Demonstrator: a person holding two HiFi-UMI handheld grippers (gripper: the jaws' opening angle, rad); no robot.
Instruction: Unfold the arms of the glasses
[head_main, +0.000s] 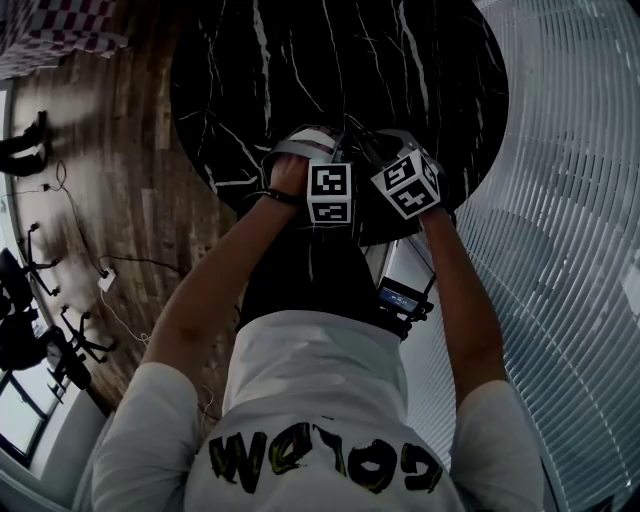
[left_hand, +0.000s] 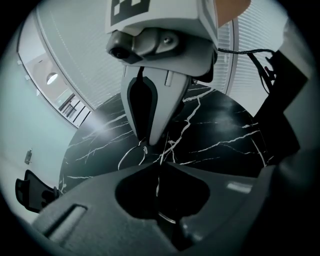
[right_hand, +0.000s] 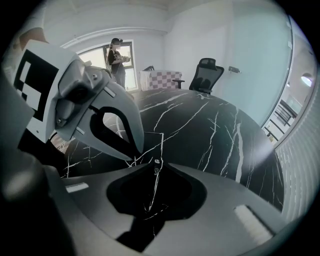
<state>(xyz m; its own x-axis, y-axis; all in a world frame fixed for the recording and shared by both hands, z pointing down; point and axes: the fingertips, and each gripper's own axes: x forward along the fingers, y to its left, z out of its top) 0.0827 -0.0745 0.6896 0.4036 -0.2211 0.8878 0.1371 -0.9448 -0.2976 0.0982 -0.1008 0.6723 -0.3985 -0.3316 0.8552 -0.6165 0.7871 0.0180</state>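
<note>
The thin wire glasses lie low over the black marble table, between both grippers. My left gripper is shut on a thin wire arm that runs down through its jaws. My right gripper is shut on the frame at a small hinge screw, and more wire shows in the hollow behind its jaws. Each gripper view shows the other gripper close by, tips nearly touching: the right gripper and the left gripper. In the head view the marker cubes hide the glasses.
Both hands work at the near edge of the round table. A black office chair and a checkered box stand beyond its far side, and a person stands by the window. White blinds curve along the right; wooden floor lies left.
</note>
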